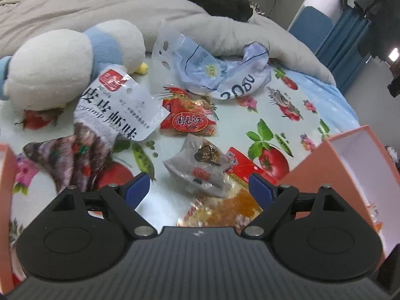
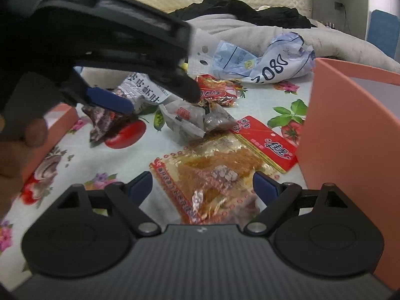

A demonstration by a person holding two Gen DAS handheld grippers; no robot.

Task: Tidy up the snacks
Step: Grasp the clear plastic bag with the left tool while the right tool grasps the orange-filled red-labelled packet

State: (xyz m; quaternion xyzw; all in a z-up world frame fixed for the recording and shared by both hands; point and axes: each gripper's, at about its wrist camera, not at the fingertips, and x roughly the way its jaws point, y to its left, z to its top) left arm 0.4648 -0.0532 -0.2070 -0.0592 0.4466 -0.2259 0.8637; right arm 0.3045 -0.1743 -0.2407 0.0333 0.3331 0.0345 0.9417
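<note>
Lying on the fruit-print sheet (image 1: 312, 105): we are seeing the snacks scattered between two boxes.
Grey pouch (image 1: 200, 172): sitting just ahead of our left gripper (image 1: 200, 187), whose jaws are standing wide with nothing gripped.
Orange packet (image 2: 212, 172): lying between the spread jaws of our right gripper (image 2: 202, 187), not pinched.
Shrimp bag (image 1: 117, 115): leaning against the plush toy (image 1: 62, 62).
Red packet (image 1: 190, 120): resting beside the blue bag (image 1: 220, 75).
Pink box (image 2: 350, 130): standing to our right.
</note>
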